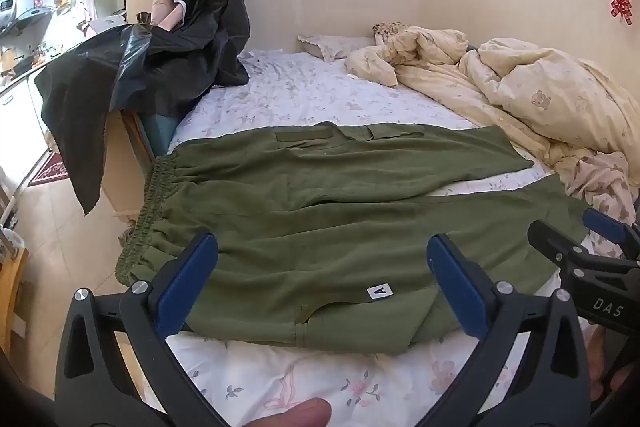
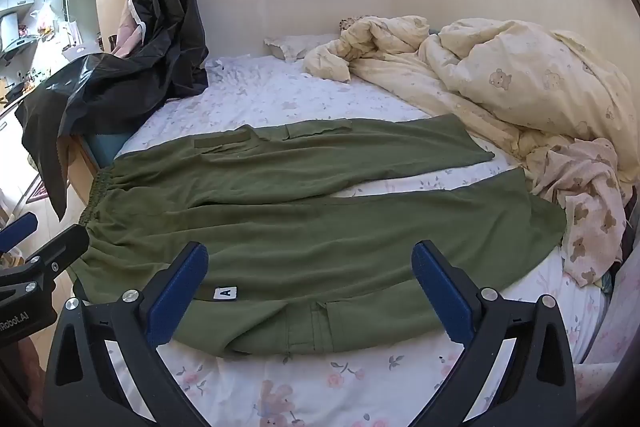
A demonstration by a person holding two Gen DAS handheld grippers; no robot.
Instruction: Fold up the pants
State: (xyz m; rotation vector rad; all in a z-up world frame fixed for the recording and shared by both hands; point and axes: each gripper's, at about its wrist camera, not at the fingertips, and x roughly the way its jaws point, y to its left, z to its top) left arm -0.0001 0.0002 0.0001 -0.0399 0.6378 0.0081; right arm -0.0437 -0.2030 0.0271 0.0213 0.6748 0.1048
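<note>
Olive green pants (image 1: pixel 320 211) lie spread flat on the floral bed sheet (image 1: pixel 304 379), waistband at the left bed edge, both legs running right. They show in the right wrist view (image 2: pixel 320 219) too. A white "A" tag (image 1: pixel 380 291) sits near the front edge, also seen in the right wrist view (image 2: pixel 225 292). My left gripper (image 1: pixel 322 267) is open and empty above the waist half. My right gripper (image 2: pixel 310 271) is open and empty above the near leg; it also shows at the right of the left wrist view (image 1: pixel 576 235).
A crumpled cream duvet (image 2: pixel 500 83) and bear-print cloth (image 2: pixel 588 211) lie at the right by the leg ends. A black plastic sheet (image 1: pixel 160 59) hangs over the left bedside. A pillow (image 1: pixel 336 47) lies by the far wall. Floor lies left of the bed.
</note>
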